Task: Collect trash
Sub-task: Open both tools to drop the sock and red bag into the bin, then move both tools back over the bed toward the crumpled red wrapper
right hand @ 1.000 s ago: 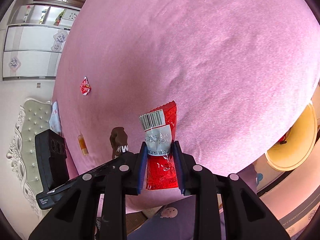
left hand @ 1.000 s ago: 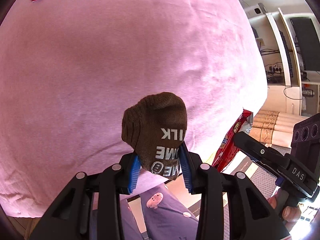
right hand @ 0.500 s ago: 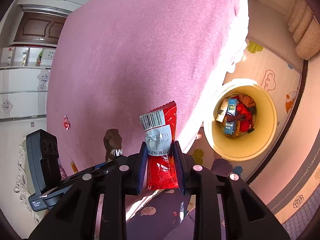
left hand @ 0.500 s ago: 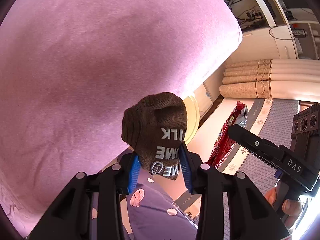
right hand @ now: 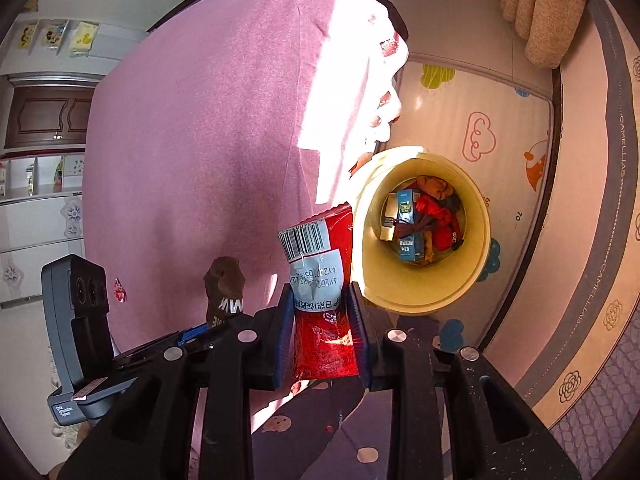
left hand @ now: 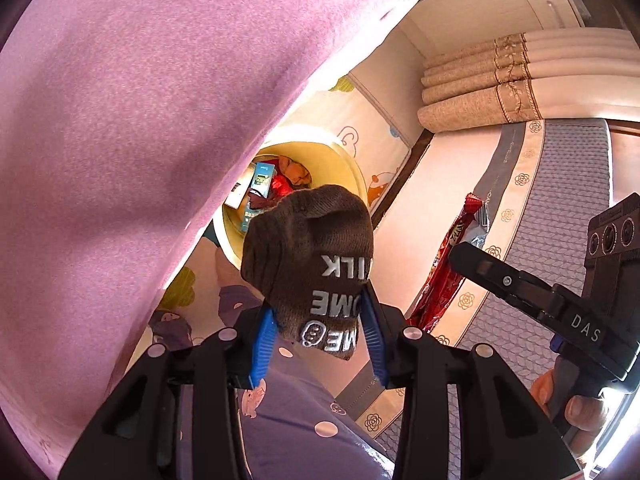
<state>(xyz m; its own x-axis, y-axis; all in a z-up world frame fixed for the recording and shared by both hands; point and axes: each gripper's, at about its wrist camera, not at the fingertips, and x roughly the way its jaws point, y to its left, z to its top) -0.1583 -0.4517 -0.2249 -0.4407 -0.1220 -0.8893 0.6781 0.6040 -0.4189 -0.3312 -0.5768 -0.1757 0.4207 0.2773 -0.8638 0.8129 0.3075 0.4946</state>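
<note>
Left wrist view: left tool [left hand: 318,338] holds a brown sock [left hand: 308,256] by its cuff end, blue pads [left hand: 261,340] on both sides, toe end sticking up past the tips. Jaws have just been easing apart, sock still between them and still gripped as far as the frame shows. Sock hangs above the rim of the yellow bin [left hand: 352,168], which stands on the floor mat [left hand: 384,92] beside the pink bed [left hand: 140,100].

Right wrist view: right tool [right hand: 322,334] pinches a red snack wrapper [right hand: 320,276] mid-length, barcode end up. Jaws also just been opening a bit, wrapper still between the pads. Bin [right hand: 476,264] sits just right of the wrapper, already holding a blue box [right hand: 408,220] and red scraps. One small red wrapper piece [right hand: 119,290] still on the bed.

Handling, my guess: sock is soft, light, limp, not fragile; grips fine anywhere, a bunched fold is best, knit won't slip on the pads. Wrapper is thin foil-plastic, very light, crinkly and slick; pinch flat across the middle or sealed edge. Both may drift when dropped, so release well over the bin mouth.
</note>
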